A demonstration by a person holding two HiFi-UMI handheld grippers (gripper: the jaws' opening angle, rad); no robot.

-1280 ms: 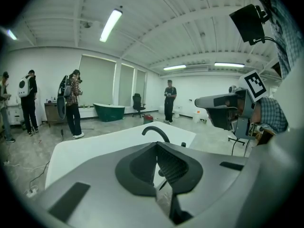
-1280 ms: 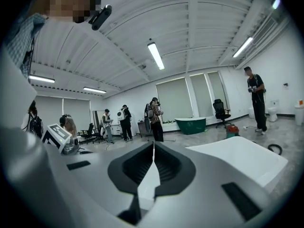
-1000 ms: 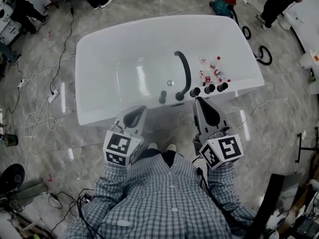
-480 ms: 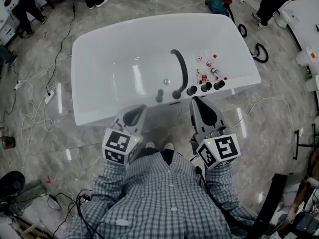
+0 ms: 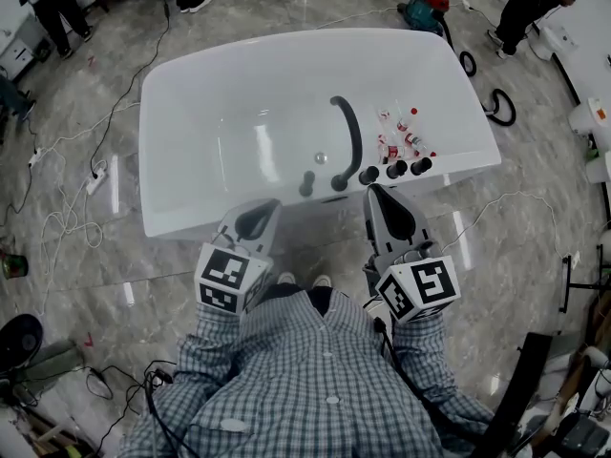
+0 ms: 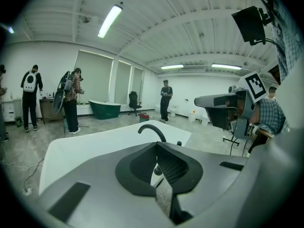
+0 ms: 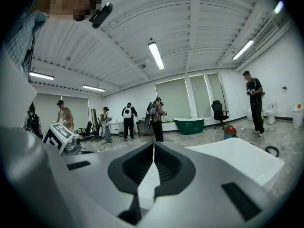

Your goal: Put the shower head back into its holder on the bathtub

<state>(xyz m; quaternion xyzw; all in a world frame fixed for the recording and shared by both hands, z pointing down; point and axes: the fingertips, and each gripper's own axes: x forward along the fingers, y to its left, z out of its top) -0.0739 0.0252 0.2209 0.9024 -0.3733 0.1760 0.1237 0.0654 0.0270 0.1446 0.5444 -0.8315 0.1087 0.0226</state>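
Two grippers, both with jaws pressed together, nothing between them. Left gripper (image 5: 256, 216) just short of bathtub (image 5: 191, 175) near rim, left of faucet (image 5: 349, 132). Right gripper (image 5: 384, 198) at same rim, tip just short of three black knobs (image 5: 392, 170). Shower head (image 5: 307, 185): short dark piece at bathtub's near rim, just left of faucet base; seated in holder or not, cannot tell. Small bottles (image 5: 401, 136) on bathtub's right ledge, beyond knobs.

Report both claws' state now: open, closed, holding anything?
Left claw: closed, holding nothing.
Right claw: closed, holding nothing.
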